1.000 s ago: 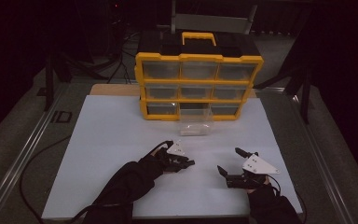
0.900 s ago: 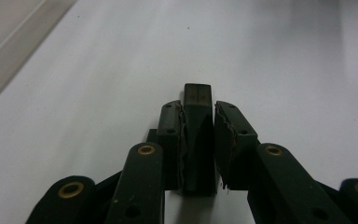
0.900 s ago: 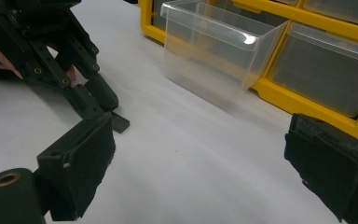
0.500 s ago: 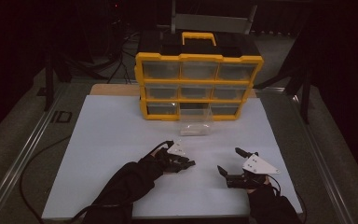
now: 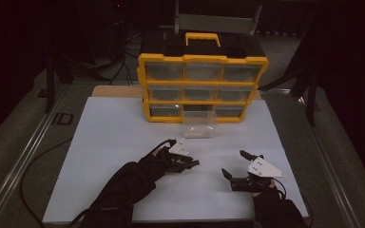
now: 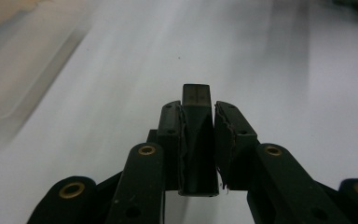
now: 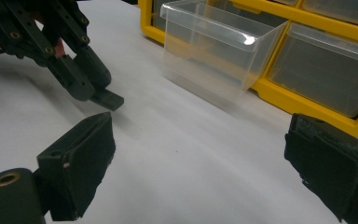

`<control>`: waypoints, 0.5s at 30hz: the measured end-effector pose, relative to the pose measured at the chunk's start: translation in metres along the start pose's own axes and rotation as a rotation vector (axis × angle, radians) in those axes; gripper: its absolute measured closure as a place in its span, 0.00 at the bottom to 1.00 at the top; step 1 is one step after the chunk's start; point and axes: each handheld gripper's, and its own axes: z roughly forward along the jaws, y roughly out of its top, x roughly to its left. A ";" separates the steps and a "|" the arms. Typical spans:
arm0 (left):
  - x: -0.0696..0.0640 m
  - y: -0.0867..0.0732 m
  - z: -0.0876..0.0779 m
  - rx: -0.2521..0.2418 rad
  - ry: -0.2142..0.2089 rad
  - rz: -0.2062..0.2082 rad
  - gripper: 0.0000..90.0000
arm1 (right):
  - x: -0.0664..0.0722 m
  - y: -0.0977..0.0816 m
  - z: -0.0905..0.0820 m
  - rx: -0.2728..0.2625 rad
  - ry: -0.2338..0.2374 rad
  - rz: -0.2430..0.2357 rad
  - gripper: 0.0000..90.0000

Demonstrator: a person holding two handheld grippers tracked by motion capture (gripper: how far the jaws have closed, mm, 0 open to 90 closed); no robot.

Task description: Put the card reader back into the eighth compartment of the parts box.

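Observation:
My left gripper (image 6: pixel 197 122) is shut on a small black rectangular block (image 6: pixel 196 100), whose end sticks out past the pads. In the high view that gripper (image 5: pixel 192 164) hovers low over the white sheet (image 5: pixel 119 137), left of centre. The right gripper view shows it (image 7: pixel 81 70) too, with the block (image 7: pixel 106 99) at its tip, just above the sheet. My right gripper (image 5: pixel 233 163) stands open near the front right, nothing between its jaws (image 7: pixel 205 163). A clear plastic drawer (image 5: pixel 199 124) sits pulled out in front of the yellow organizer (image 5: pixel 202 88).
The yellow organizer with a black top and handle holds three rows of clear drawers at the back of the sheet. The clear drawer (image 7: pixel 214 42) lies ahead of my right gripper, and at the upper left (image 6: pixel 18 60) in the left gripper view. Cables run along the table's left rail.

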 end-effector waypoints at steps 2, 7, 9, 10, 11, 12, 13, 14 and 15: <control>0.000 0.002 -0.003 -0.006 -0.001 -0.002 0.82 | 0.000 0.000 0.000 0.000 0.000 0.000 0.09; 0.000 0.007 -0.011 -0.018 0.003 -0.002 0.82 | 0.000 0.000 0.000 0.000 0.000 0.001 0.09; 0.000 0.009 -0.014 -0.020 0.005 0.005 0.82 | 0.000 0.000 0.000 -0.001 0.000 0.001 0.09; 0.000 0.009 -0.014 -0.020 0.005 0.005 0.82 | 0.000 0.000 0.000 -0.001 0.000 0.001 0.09; 0.001 0.012 -0.017 -0.026 0.003 0.008 0.82 | 0.000 0.000 0.000 -0.001 -0.001 0.001 0.09; 0.001 0.013 -0.018 -0.030 0.006 0.008 0.82 | 0.000 0.000 0.000 -0.002 0.000 0.002 0.09; 0.001 0.014 -0.019 -0.029 0.005 0.010 0.82 | 0.000 0.000 0.000 -0.002 0.000 0.003 0.09; 0.000 0.015 -0.020 -0.033 0.003 0.009 0.82 | 0.000 0.000 0.000 -0.002 -0.001 0.001 0.09; 0.001 0.016 -0.021 -0.036 0.006 0.010 0.82 | 0.000 0.000 0.000 -0.002 -0.001 0.002 0.09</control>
